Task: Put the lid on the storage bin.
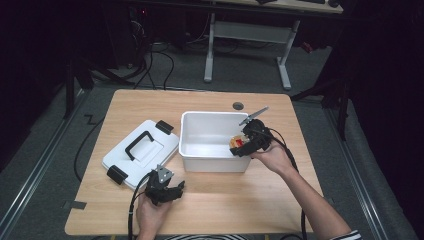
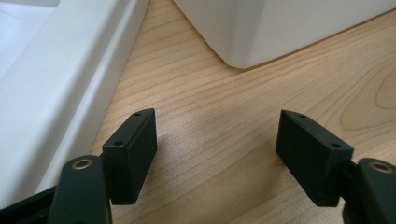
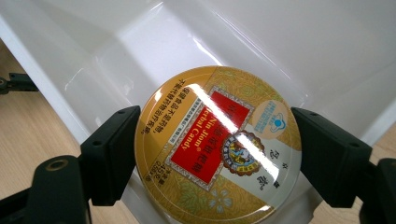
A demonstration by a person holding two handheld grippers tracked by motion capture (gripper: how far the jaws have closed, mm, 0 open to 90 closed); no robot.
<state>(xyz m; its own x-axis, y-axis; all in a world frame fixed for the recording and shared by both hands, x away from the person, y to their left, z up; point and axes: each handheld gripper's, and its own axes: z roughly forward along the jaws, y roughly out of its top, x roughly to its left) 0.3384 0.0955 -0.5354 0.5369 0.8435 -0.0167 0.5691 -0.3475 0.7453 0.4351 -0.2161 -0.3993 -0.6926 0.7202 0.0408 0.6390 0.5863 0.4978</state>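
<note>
A white plastic bin [image 1: 212,150] stands open in the middle of the wooden table. My right gripper [image 1: 243,143] reaches over its right rim, shut on a round yellow candy tin [image 3: 217,144] with a red label; the tin [image 1: 236,142] hangs just inside the bin [image 3: 154,51]. The bin's white lid [image 1: 141,152], with black handle and clips, lies flat to the left. My left gripper [image 1: 167,192] rests low near the table's front edge, open with nothing between its jaws [image 2: 217,158], the lid's edge [image 2: 60,93] to its left and the bin's corner [image 2: 261,37] ahead.
A small grey grommet [image 1: 238,106] sits in the table top behind the bin. A desk frame [image 1: 247,45] and cables stand on the floor beyond the table. Bare wood [image 1: 240,200] lies in front of the bin.
</note>
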